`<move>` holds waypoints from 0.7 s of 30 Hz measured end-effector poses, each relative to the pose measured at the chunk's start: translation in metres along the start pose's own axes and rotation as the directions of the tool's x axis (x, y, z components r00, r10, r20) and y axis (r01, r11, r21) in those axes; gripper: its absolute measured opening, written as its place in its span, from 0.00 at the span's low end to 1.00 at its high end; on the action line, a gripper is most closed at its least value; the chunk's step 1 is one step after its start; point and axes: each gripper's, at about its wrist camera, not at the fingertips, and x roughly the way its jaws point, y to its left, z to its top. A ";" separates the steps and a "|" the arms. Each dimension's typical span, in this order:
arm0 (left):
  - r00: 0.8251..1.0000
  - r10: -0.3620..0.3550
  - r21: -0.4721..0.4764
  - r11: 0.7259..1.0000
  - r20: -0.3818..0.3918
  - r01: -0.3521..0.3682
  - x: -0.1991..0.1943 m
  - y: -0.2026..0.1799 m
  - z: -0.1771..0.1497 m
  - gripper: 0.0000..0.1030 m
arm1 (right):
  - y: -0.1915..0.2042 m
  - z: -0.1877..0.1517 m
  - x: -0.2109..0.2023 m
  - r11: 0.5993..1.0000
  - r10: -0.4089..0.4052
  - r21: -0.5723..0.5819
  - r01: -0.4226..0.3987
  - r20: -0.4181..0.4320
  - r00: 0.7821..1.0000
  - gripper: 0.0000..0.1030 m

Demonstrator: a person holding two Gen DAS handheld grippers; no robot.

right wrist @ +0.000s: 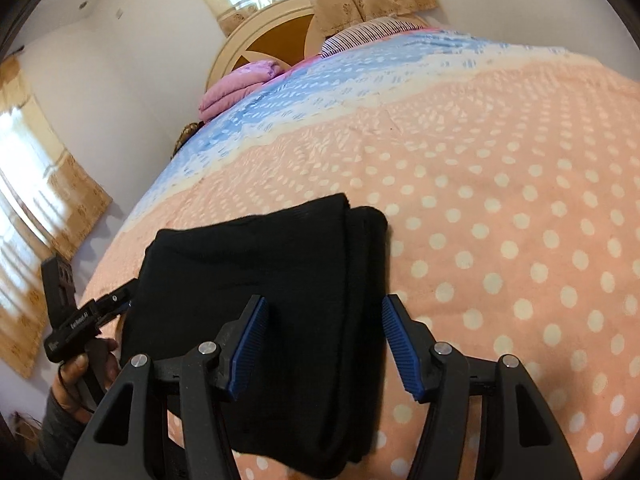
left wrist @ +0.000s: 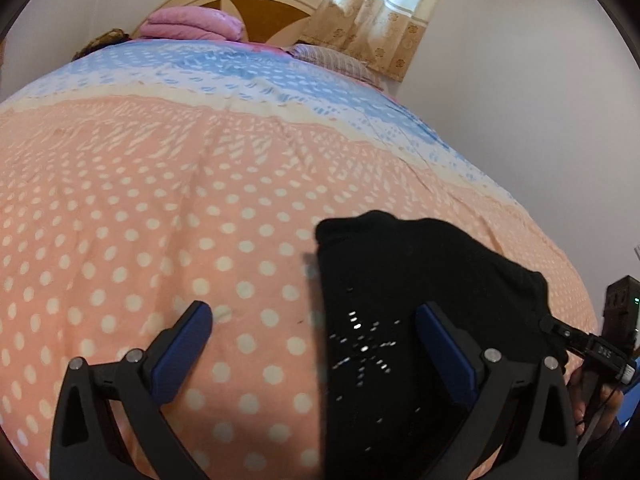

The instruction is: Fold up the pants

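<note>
Black pants (right wrist: 256, 264) lie folded in a compact stack on the pink dotted bedspread (right wrist: 500, 220), near the bed's edge. My right gripper (right wrist: 323, 312) hovers over the stack's right side. Its blue pads stand apart and the cloth lies below them, not pinched. In the left wrist view the pants (left wrist: 400, 280) show a small glittery pattern and lie under the right finger (left wrist: 444, 344). My left gripper (left wrist: 314, 316) is open, one finger over the bedspread (left wrist: 160, 200) and one over the pants. A hand (right wrist: 80, 372) holds the left gripper's handle beside the stack.
At the head of the bed are a cream and brown headboard (left wrist: 256, 4), a folded pink blanket (left wrist: 192, 24) and a striped pillow (left wrist: 332, 58). Curtains (right wrist: 44, 200) hang on the wall beside the bed. The bedspread stretches wide beyond the pants.
</note>
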 end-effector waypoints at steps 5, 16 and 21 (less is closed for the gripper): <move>0.997 -0.074 0.032 0.997 -0.011 0.075 0.004 -0.012 0.002 0.79 | 0.003 0.002 0.003 0.999 0.044 -0.012 -0.044 -0.018 0.999 0.48; 0.983 -0.186 -0.023 0.982 0.008 0.186 -0.010 -0.004 0.007 0.12 | 0.045 0.005 -0.025 0.990 0.100 -0.104 -0.095 0.039 0.994 0.26; 0.977 -0.202 -0.022 0.979 0.066 0.204 -0.038 0.002 0.012 0.12 | 0.084 0.023 -0.035 0.972 0.136 -0.200 -0.126 0.033 0.990 0.26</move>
